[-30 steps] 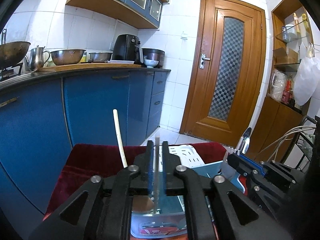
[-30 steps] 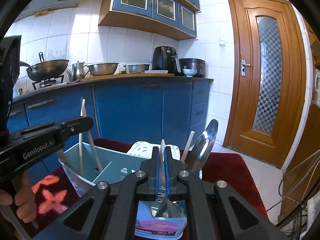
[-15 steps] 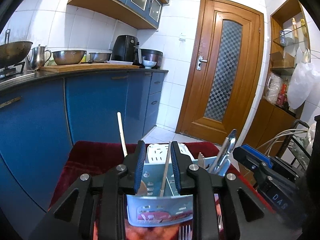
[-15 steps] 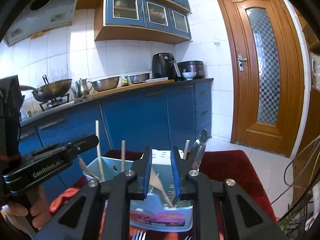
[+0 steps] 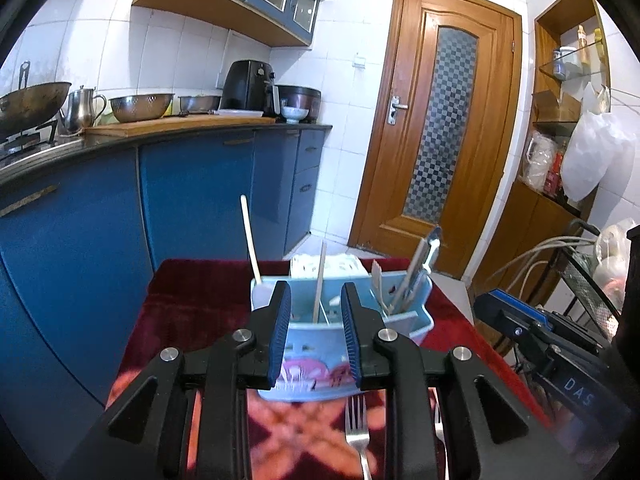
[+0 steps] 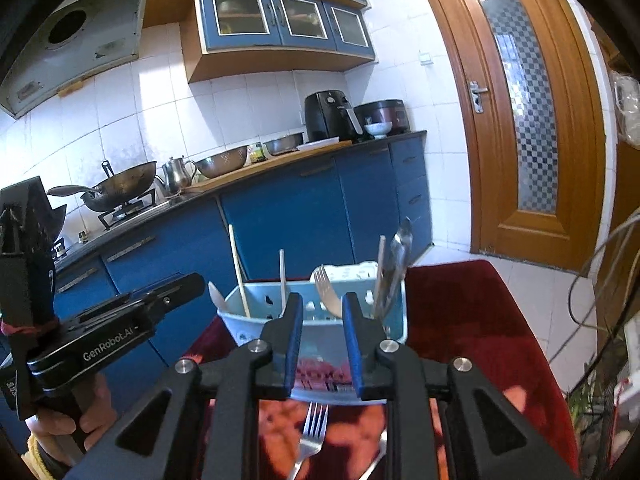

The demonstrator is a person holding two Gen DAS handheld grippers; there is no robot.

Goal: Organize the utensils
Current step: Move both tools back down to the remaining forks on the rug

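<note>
A light blue utensil caddy (image 5: 404,322) stands on a red patterned cloth (image 5: 192,304); it also shows in the right wrist view (image 6: 256,320). It holds wooden sticks (image 5: 250,236), metal tongs (image 5: 420,264) and a fork (image 6: 324,286). A loose fork (image 5: 356,428) lies on the cloth in front of the caddy, seen too in the right wrist view (image 6: 310,436). My left gripper (image 5: 314,300) is open and empty, above and in front of the caddy. My right gripper (image 6: 320,308) is open and empty, likewise held in front of the caddy.
A white basket (image 5: 332,266) sits behind the caddy. Blue kitchen cabinets (image 5: 192,200) with pots and an air fryer (image 5: 248,84) run along the left. A wooden door (image 5: 436,140) stands behind. Cables and a wire rack (image 5: 584,280) are at the right.
Both grippers have opened and let go of the utensils they held, which now stand in the caddy. Both have drawn back and up from the caddy.
</note>
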